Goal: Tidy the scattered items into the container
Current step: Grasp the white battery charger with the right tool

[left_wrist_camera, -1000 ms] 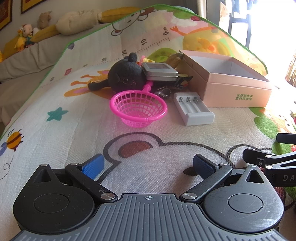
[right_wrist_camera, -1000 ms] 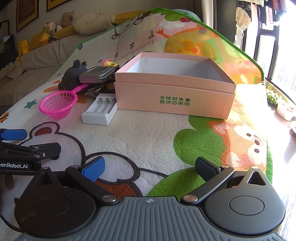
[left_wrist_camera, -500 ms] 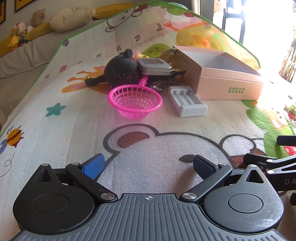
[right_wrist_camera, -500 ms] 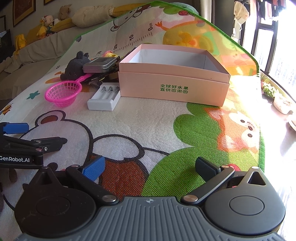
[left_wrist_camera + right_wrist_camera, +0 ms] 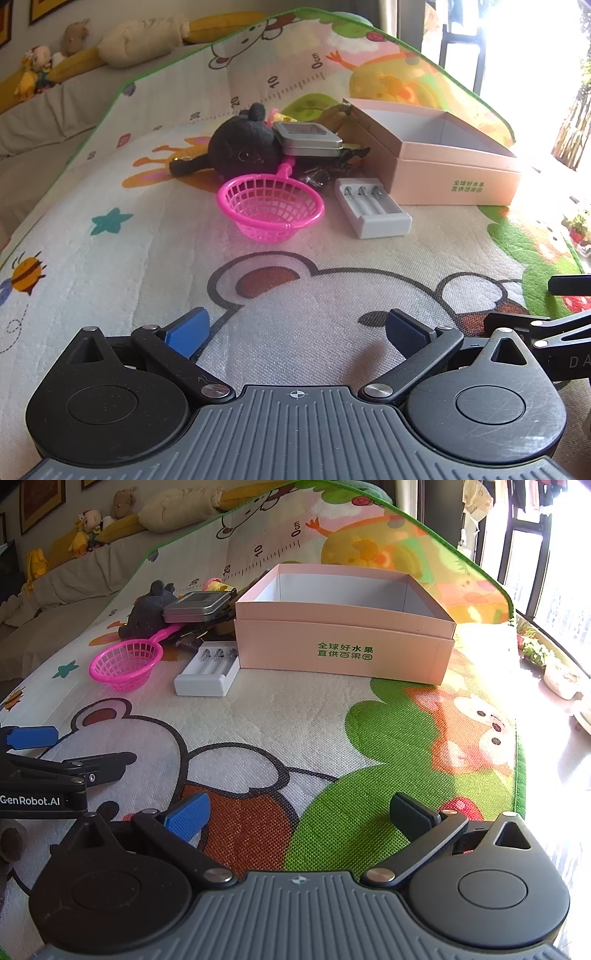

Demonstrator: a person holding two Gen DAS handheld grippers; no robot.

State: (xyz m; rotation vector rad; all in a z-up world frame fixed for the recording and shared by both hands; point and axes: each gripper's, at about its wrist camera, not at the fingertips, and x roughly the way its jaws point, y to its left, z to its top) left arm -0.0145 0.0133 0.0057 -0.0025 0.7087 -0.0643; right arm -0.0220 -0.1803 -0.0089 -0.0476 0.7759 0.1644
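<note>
Cartoon play mat (image 5: 332, 716) spread as work surface, sofa with soft toys behind; pink box (image 5: 343, 646) open-topped and empty, ready as container. Clustered just left of it and untouched: charger (image 5: 207, 670), pink basket (image 5: 125, 661), black plush (image 5: 240, 151), tin (image 5: 306, 138). Left gripper (image 5: 293, 330) and right gripper (image 5: 299, 814) low over mat, jaws apart, empty, well short of items.

The pink box (image 5: 343, 642) carries green Chinese print, 全球好水果 above 直供百果园, on its front wall, the play mat (image 5: 280, 716) shows a ruler scale marked 0cm, 10 and 20, and the left gripper (image 5: 70, 753) has "GenRobot.AI" in white on its black body.
</note>
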